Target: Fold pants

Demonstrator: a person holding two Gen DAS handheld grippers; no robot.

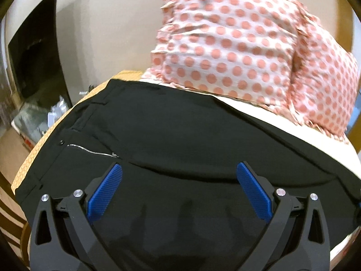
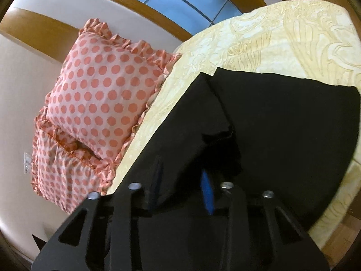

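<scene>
Bedroom, cream bedspread (image 2: 259, 45), polka-dot pillows (image 1: 225, 45) beyond our tools. Left gripper (image 1: 179, 169): jaws wide, empty, hovering over the black pants (image 1: 180, 131) just past the zipper (image 1: 90, 150). Right gripper (image 2: 180, 180): pinching a raised fold; we judge the cloth light, limp, best held at edges.

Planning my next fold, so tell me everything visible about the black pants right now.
The black pants are smooth, matte fabric lying mostly flat on the cream patterned bedspread. Waistband, button and silver zipper face up. The left claw hovers open above them; the right claw looks shut on a raised fold of the cloth.
</scene>
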